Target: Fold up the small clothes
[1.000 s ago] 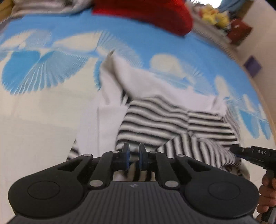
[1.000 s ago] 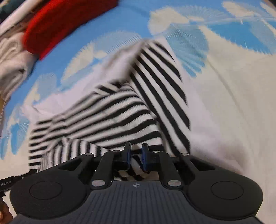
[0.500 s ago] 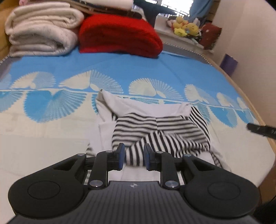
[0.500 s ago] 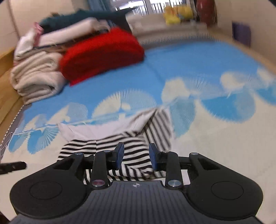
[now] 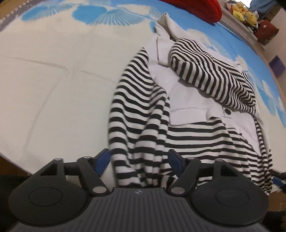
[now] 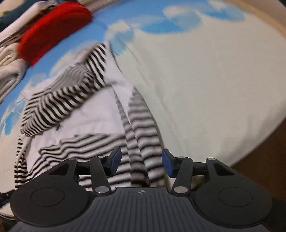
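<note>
A small white garment with black-and-white striped sleeves (image 5: pixel 189 100) lies crumpled on the bed; it also shows in the right wrist view (image 6: pixel 85 114). My left gripper (image 5: pixel 139 160) is open, its jaws on either side of a striped sleeve end (image 5: pixel 135 135) at the near left. My right gripper (image 6: pixel 141 161) is open, its jaws on either side of the other striped sleeve end (image 6: pixel 141 135) at the near right. One striped sleeve (image 5: pixel 211 71) is folded across the white front.
The bed cover (image 5: pixel 53 80) is cream with blue fan prints. A red cushion (image 6: pixel 53 28) and folded blankets (image 6: pixel 9 67) lie at the far side. Stuffed toys (image 5: pixel 241 12) sit on a ledge. The bed edge (image 6: pixel 250 151) drops off near right.
Both grippers have opened wide and dropped low to the bed's near edge, each now straddling a striped sleeve end. The views tilted down from the room to the garment.
</note>
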### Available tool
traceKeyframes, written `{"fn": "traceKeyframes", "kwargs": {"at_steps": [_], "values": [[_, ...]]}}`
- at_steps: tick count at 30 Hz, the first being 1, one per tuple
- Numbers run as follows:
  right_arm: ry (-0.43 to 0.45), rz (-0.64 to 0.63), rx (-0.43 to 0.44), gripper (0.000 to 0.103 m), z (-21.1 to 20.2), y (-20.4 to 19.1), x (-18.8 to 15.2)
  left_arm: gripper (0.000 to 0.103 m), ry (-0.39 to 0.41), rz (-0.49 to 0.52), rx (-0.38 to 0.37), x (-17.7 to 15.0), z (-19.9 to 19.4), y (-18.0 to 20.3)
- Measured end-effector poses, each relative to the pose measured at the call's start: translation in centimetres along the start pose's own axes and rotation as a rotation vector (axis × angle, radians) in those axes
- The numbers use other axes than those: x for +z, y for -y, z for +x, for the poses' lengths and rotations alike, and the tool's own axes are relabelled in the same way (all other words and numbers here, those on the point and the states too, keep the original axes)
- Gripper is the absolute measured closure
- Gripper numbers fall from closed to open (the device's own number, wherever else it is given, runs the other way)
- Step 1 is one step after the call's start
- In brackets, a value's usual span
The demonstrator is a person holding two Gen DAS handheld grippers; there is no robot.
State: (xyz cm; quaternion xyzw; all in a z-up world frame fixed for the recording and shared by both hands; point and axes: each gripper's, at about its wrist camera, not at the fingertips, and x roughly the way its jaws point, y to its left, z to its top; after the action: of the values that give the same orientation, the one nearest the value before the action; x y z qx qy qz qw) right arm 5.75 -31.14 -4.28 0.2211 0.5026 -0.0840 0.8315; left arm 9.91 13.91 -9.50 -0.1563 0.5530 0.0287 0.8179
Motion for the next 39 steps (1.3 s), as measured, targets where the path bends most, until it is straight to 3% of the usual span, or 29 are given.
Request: {"fn": "traceKeyframes", "kwargs": {"at_steps": [4, 7, 8, 9, 11, 12, 13, 15, 19, 23, 24, 27, 30, 32, 33, 35, 37, 39], "values": [[-0.063, -0.055, -0.04, 0.05, 1.9, -0.5, -1.0, 0.02, -0.034, -0.009, 0.031, -0.2, 1.3, 0.0], [-0.088, -0.052, -0.062, 0.05, 2.6, -0.2, -1.7, 0.026, -0.052, -0.048, 0.078, -0.4, 1.9, -0.3], [-0.096, -0.05, -0.066, 0.05, 2.8, -0.2, -1.9, 0.037, -0.05, -0.053, 0.086, -0.6, 2.0, -0.6], [-0.103, -0.055, -0.069, 0.05, 2.7, 0.4, -2.1, 0.064, -0.04, -0.045, 0.089, -0.6, 1.8, -0.7], [-0.11, -0.078, -0.086, 0.051, 2.7, 0.1, -2.5, 0.088, -0.031, -0.051, 0.035, -0.6, 1.2, -1.0], [-0.108, -0.089, -0.094, 0.056, 2.6, 0.2, -2.6, 0.089, -0.014, -0.062, 0.05, -0.6, 0.7, -1.2], [-0.1, -0.095, -0.099, 0.081, 2.5, 0.1, -2.7, 0.091, 0.011, -0.057, 0.077, -0.7, 0.2, -1.2], [-0.073, -0.068, -0.069, 0.095, 1.8, 0.2, -2.4, 0.091, 0.036, -0.059, 0.083, -0.8, -0.7, -1.2], [0.017, -0.024, -0.114, 0.095, 0.3, 0.7, -1.9, 0.088, -0.013, -0.073, 0.045, -1.1, -0.3, -1.2], [-0.068, -0.037, -0.144, 0.091, 2.1, 0.6, -2.3, 0.062, -0.037, -0.131, 0.035, -0.5, 0.2, -2.4], [-0.075, -0.05, -0.147, 0.086, 2.3, 0.4, -2.4, 0.057, -0.036, -0.136, 0.031, -0.4, 0.1, -2.6], [-0.064, -0.051, -0.147, 0.073, 2.1, 0.3, -2.6, 0.053, -0.05, -0.131, 0.021, -0.2, 0.4, -2.7], [-0.083, -0.043, -0.145, 0.068, 2.3, 0.4, -2.7, 0.053, -0.07, -0.123, 0.022, -0.6, 1.1, -2.5], [-0.103, -0.05, -0.145, 0.066, 2.8, 0.3, -2.9, 0.057, -0.066, -0.101, 0.031, -0.8, 1.3, -2.2], [-0.109, -0.058, -0.146, 0.066, 2.9, 0.1, -3.0, 0.073, -0.061, -0.088, 0.027, -0.8, 1.3, -2.0], [-0.106, -0.089, -0.148, 0.066, 2.9, -0.3, -3.1, 0.092, -0.043, -0.082, -0.001, -0.8, 1.1, -1.7], [-0.097, -0.102, -0.124, 0.093, 2.8, -0.5, -3.1, 0.093, 0.012, -0.079, 0.025, -0.7, 0.2, -1.4], [-0.05, -0.078, -0.086, 0.094, 1.9, -0.4, -2.9, 0.093, 0.038, -0.072, 0.028, -0.6, -0.3, -1.2]]}}
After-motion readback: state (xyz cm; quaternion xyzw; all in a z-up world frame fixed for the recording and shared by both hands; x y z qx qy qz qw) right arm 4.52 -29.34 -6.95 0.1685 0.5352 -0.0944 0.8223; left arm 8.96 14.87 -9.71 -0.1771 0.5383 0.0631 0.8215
